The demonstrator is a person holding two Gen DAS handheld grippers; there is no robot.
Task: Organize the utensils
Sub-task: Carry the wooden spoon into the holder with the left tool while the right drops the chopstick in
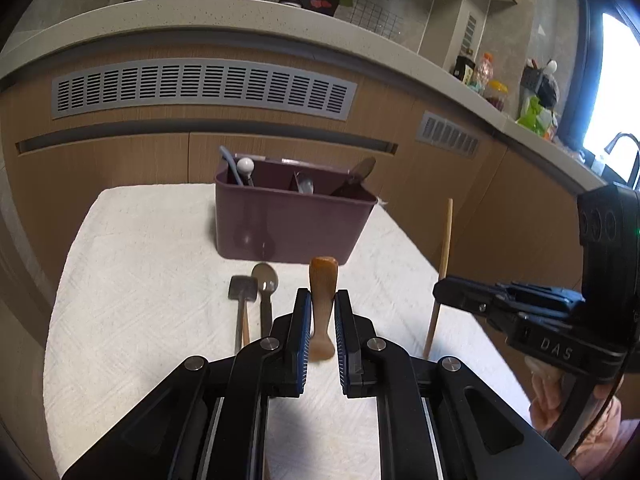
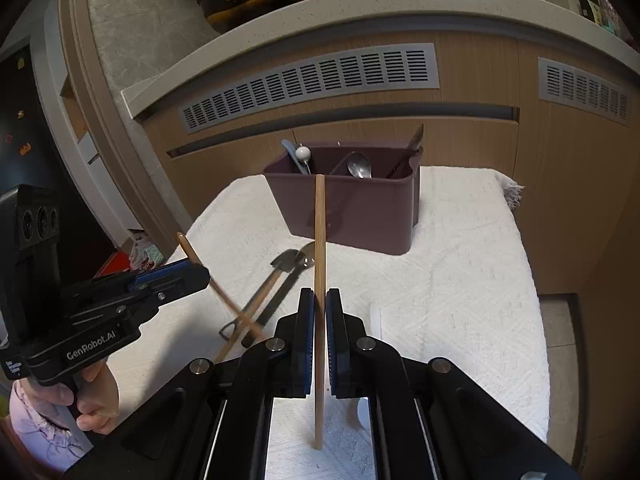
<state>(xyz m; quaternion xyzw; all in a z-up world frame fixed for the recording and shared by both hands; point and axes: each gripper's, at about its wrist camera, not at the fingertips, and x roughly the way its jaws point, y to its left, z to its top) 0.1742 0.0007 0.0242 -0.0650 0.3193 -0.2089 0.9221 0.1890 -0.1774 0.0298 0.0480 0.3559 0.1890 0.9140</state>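
White cloth (image 2: pixel 460 264) covering a small table; its far edge lying near the wooden cabinet front (image 1: pixel 120 168), its right edge falling off toward the floor; bare cloth standing open on the right half and along the near left.

Purple caddy (image 2: pixel 360 216), one, sitting at the far middle of the cloth, divided into compartments; several utensils standing inside, among them one metal spoon in the middle section; the full count is not readable.

Left gripper (image 1: pixel 323 312) gripping one brown wooden spoon (image 1: pixel 323 300), jaws narrow on its handle, lifted clear of the cloth in front of the caddy.

Right gripper (image 2: pixel 320 312) clamping one thin wooden stick (image 2: pixel 319 280) held upright, jaws nearly together on it.

Loose on the cloth between grippers and caddy: one small spatula (image 1: pixel 241 292), one metal spoon (image 1: pixel 265 280), lying side by side.
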